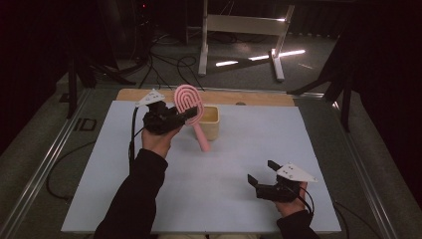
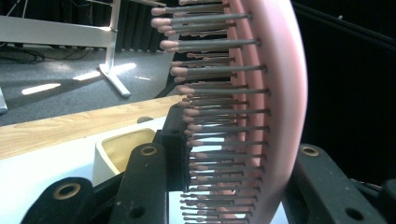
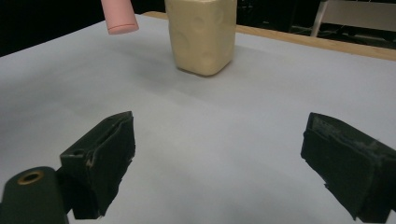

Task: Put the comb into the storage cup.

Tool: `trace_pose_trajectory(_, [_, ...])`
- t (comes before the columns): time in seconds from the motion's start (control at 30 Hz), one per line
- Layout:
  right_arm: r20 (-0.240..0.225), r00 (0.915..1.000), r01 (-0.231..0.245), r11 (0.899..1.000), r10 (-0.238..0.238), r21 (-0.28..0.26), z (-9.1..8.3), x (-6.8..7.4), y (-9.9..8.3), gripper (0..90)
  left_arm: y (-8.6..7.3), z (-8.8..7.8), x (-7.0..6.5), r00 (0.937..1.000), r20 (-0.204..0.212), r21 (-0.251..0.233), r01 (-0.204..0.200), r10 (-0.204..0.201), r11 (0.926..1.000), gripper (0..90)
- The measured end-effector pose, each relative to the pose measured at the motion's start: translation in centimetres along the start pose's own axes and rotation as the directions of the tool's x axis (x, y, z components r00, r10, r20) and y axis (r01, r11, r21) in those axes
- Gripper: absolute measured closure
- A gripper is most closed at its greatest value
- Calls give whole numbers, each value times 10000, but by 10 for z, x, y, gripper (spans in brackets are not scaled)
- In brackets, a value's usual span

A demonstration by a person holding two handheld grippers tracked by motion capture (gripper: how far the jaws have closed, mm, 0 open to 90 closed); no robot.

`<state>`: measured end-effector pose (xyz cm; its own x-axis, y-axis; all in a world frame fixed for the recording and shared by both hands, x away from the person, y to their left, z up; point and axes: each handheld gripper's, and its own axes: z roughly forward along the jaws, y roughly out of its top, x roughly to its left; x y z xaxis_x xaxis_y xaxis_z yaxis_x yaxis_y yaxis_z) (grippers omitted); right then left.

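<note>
the left gripper (image 1: 186,115) is closed on the head of a pink hairbrush (image 1: 190,108), its fingers (image 2: 144,179) pressing one against the bristle side and the other against the smooth back. in the left gripper view the bristles run in rows from the curved pink head toward the finger on the left of that picture, and the two fingers clamp the brush between them. from the high view the brush is held up above the desk (image 1: 149,199), tilted, with its looped head uppermost toward the far edge and its handle slanting down toward the near side, the handle end hanging free in front of a cream cup (image 1: 211,122). the cup stands upright on the pale desk surface near the far edge, just beside the brush and partly behind its handle. in the right gripper view the handle's rounded end shows near the top, close to the cup and off the surface.

the right gripper (image 1: 261,172) sits low over the near right part of the desk, well apart from brush and cup. its fingers (image 3: 105,161) stand wide apart with nothing between them.
</note>
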<state>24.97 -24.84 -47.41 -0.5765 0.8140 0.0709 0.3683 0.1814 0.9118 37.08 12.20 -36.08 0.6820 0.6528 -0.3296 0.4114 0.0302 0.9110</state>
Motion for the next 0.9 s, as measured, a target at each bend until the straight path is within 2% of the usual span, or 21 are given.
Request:
trace_pose_trajectory(0.4, [69, 10000, 30, 10000, -30, -31, -4, -2, 0, 97, 6, 2, 4, 9998, -68, -140, 173, -174, 9998, 640])
trace_pose_trajectory(0.9, [169, 9999, 3, 10000, -3, -50, -9, -6, -2, 98, 12, 4, 7, 9997, -171, -177, 197, -200, 9996, 640])
